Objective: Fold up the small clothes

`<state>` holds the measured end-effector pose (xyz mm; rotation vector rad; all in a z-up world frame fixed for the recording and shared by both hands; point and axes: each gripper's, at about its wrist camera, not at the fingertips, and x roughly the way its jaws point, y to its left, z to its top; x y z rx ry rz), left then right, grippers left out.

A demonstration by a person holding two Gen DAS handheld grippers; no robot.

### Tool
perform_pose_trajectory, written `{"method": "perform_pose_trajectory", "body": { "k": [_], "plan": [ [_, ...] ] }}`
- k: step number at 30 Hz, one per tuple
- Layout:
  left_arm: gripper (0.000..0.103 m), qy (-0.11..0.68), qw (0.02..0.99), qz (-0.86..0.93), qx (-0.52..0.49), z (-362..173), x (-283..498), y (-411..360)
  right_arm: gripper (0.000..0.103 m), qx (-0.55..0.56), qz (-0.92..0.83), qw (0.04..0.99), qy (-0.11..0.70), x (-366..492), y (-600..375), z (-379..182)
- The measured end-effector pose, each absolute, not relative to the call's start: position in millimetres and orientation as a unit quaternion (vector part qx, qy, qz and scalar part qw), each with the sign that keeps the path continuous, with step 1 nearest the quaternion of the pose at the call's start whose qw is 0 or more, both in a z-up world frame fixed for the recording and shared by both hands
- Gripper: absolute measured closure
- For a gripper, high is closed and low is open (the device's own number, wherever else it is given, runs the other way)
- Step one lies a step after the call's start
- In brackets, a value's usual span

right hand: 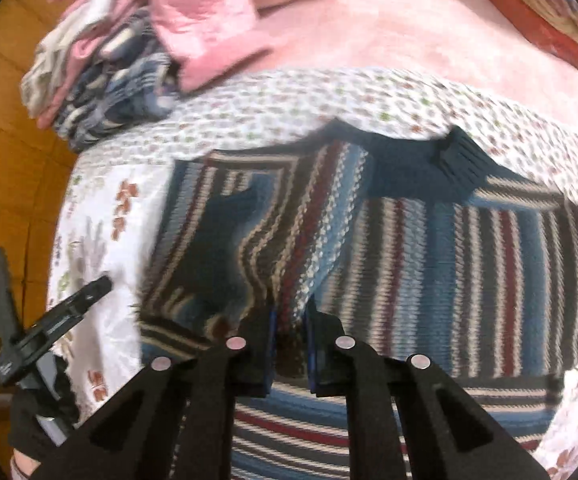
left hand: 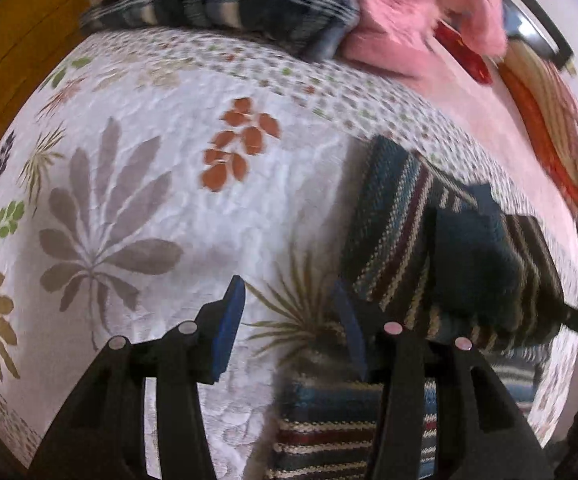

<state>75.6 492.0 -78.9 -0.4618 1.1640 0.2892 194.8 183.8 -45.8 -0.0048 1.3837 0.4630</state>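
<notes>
This is a bedroom in a home: a bed [left hand: 469,92] with a flowered bedspread [left hand: 149,184], a pile of clothes [right hand: 129,52] and a wooden floor [right hand: 9,152].

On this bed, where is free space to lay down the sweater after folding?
The floral bedspread is bare between the clothes pile at its far edge and the open left gripper, left of the striped sweater. The far edge is crowded. The right gripper is pinching the sweater.
</notes>
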Motion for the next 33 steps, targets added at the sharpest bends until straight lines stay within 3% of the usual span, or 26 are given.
{"method": "perform_pose_trajectory", "body": {
  "k": [5, 8, 15, 19, 26, 28, 30, 32, 33],
  "plan": [
    [0.055, 0.549, 0.803, 0.126, -0.196, -80.2, 78.5, 482.7, 0.089, -0.004, 0.174, 0.732, 0.659, 202.2, 166.2, -92.2],
    [0.054, 0.548, 0.801, 0.130, -0.202, -80.1, 76.8, 487.2, 0.079, -0.020, 0.162, 0.733, 0.661, 200.9, 168.5, -103.6],
    [0.053, 0.539, 0.798, 0.150, -0.222, -78.1, 76.1, 498.8, 0.060, -0.119, 0.151, 0.788, 0.585, 185.0, 204.5, -46.1],
    [0.048, 0.537, 0.804, 0.154, -0.204, -73.5, 76.8, 496.4, 0.058, -0.141, 0.208, 0.764, 0.594, 169.3, 247.6, -46.2],
    [0.048, 0.538, 0.803, 0.154, -0.205, -73.9, 74.7, 501.3, 0.056, -0.155, 0.211, 0.727, 0.635, 166.8, 295.7, -93.3],
    [0.047, 0.538, 0.802, 0.156, -0.208, -74.5, 75.2, 503.0, 0.044, -0.164, 0.201, 0.722, 0.641, 167.2, 302.6, -103.3],
    [0.047, 0.538, 0.801, 0.157, -0.212, -75.3, 75.4, 504.3, 0.040, -0.175, 0.196, 0.718, 0.644, 168.1, 306.9, -112.3],
    [0.047, 0.539, 0.800, 0.157, -0.211, -76.1, 75.9, 503.9, 0.040, -0.192, 0.189, 0.719, 0.641, 168.1, 309.0, -119.9],
    [0.047, 0.540, 0.800, 0.156, -0.209, -76.7, 76.0, 503.2, 0.045, -0.197, 0.188, 0.720, 0.639, 167.7, 309.2, -121.0]
  ]
}}
